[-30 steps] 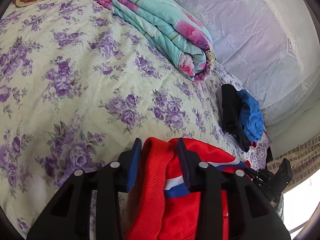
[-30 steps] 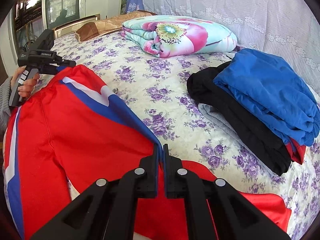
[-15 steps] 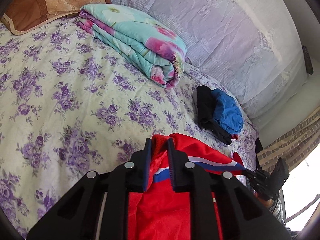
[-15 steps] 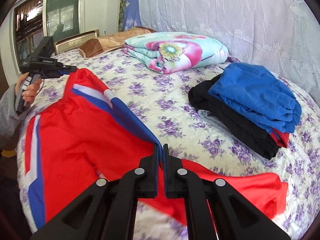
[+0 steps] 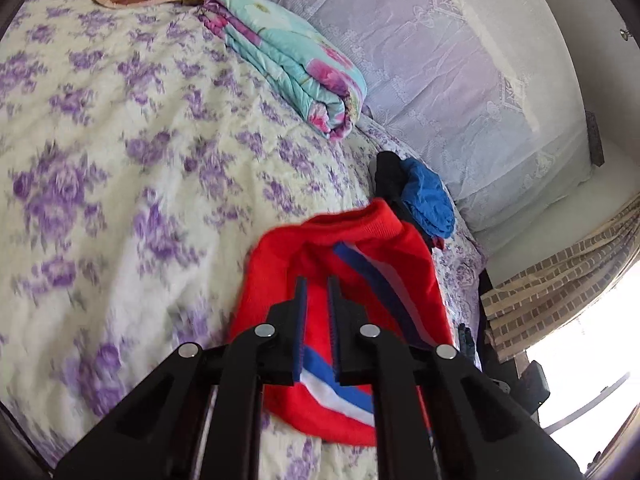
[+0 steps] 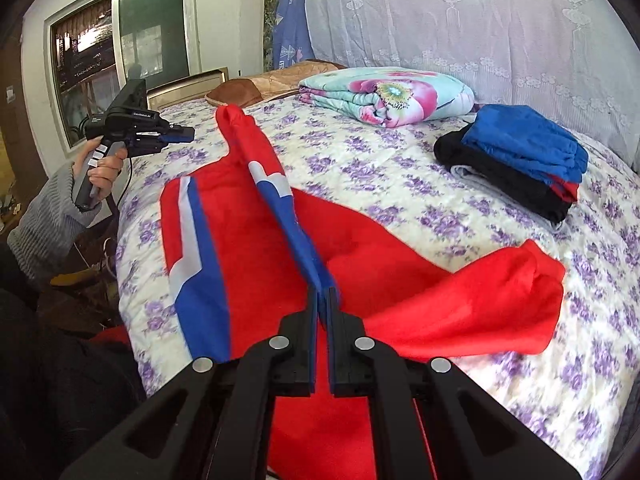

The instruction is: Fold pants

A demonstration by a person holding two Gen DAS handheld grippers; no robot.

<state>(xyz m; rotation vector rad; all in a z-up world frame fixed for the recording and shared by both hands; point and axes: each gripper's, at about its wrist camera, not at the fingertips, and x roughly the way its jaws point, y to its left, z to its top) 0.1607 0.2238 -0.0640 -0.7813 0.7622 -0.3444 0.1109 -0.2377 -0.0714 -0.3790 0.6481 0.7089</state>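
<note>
The red fleece pants with blue-and-white side stripes (image 6: 260,280) lie spread across the bed with the purple-flowered cream cover (image 6: 400,168). The right gripper (image 6: 322,296) has its fingers closed tight on a raised fold along the striped seam. The left gripper (image 5: 316,284) shows its fingers a narrow gap apart; whether they pinch the red cloth there cannot be told. A stack of folded blue and black clothes (image 6: 516,160) sits well apart, near the folded floral quilt (image 6: 392,94).

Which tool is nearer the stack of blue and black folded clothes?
Right. The right tool grips the red pants mid-bed, with the stack of blue and black folded clothes just ahead-right. The left tool is across the bed, by the window.
</note>
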